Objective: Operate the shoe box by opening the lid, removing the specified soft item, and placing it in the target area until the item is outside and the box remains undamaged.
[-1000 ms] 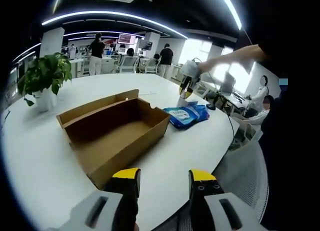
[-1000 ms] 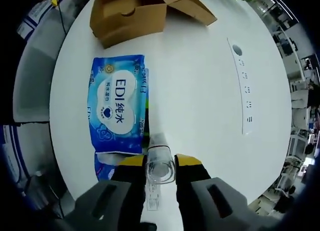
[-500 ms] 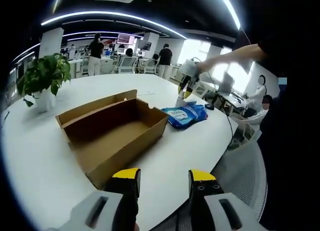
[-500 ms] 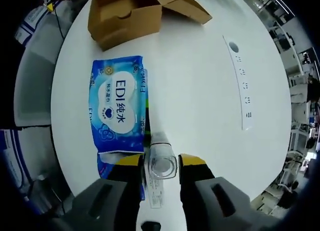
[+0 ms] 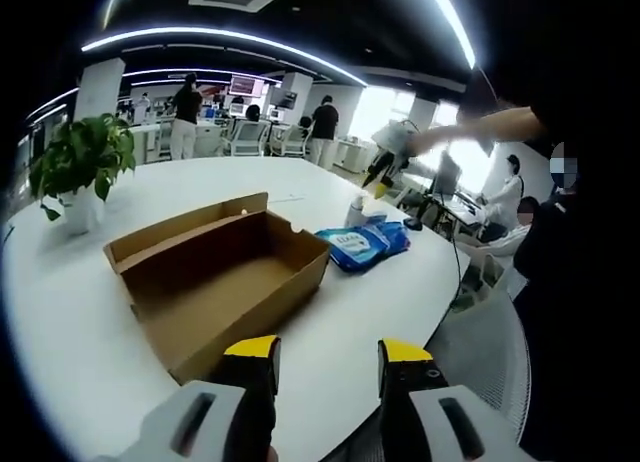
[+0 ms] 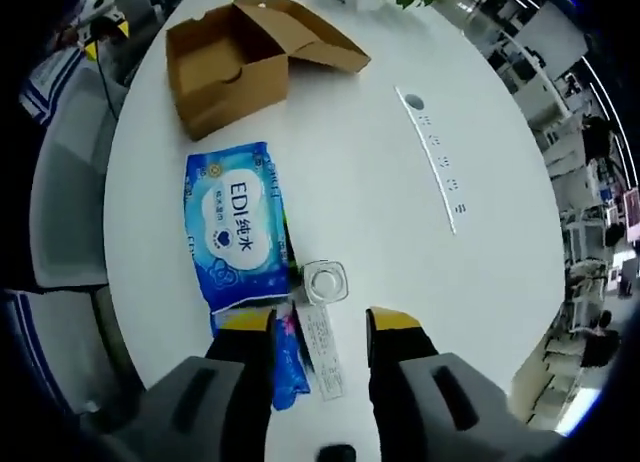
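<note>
While the left gripper (image 5: 328,357) hovers with its jaws parted and nothing between them, the open shoe box (image 5: 215,274) sits straight ahead of its tips on the white table (image 5: 60,312), its lid folded back on the far side and its brown inside bare. Beyond the box, off toward the right jaw, lies the blue wipes pack (image 5: 362,244), outside the box. In the right gripper view, the right gripper (image 6: 318,329) is spread wide and holds nothing; a small clear jar (image 6: 325,282) stands on the table just ahead of the gap between its jaws, apart from both. The wipes pack (image 6: 236,230) lies ahead of the left jaw, beside the jar, with the shoe box (image 6: 240,60) farther ahead
</note>
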A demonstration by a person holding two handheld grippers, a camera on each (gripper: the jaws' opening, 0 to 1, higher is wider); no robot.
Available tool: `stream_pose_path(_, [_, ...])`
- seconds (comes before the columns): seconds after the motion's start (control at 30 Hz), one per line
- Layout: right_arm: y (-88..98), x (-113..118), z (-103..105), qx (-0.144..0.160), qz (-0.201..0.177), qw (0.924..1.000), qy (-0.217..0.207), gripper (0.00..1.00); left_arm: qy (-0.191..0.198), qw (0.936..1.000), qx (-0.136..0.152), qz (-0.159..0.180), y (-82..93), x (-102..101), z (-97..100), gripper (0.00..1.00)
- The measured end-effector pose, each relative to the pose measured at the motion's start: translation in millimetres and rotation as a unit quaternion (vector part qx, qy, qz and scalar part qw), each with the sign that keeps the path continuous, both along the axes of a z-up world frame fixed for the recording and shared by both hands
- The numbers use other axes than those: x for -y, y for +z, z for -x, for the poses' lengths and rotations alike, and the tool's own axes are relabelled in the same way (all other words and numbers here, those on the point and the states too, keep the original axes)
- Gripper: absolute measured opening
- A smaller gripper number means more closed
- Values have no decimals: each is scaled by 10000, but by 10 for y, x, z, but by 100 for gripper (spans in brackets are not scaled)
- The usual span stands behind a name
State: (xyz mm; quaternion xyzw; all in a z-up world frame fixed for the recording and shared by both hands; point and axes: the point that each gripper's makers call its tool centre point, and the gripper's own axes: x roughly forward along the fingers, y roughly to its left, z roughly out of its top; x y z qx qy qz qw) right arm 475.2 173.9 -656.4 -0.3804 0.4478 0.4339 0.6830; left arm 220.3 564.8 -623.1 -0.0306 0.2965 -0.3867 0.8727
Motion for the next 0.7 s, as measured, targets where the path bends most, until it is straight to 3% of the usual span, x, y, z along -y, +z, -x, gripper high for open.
stream_pose_path(0.1, [149, 30, 5, 229, -612, 9957, -663, 35, 3, 10000, 43, 62, 47, 21, -31, 40])
stream_pose_path(0.27, [355, 135, 116, 544, -1342, 9788, -1446, 36, 86, 9997, 80, 220, 109, 36, -67, 39])
stream_pose_path(0.4, [513, 230, 267, 781, -1873, 9575, -2051, 39, 154, 9993, 85, 326, 138, 46, -89, 39])
stream_pose_path(0.53, [630, 255, 431, 966, -2236, 9415, -2331, 39, 307, 9985, 109, 436, 169, 17, -152, 39])
stream_pose_path(0.7, [676, 230, 593, 1055, -2498, 9308, -2453, 40, 389, 9982, 120, 434, 165, 1, -207, 39])
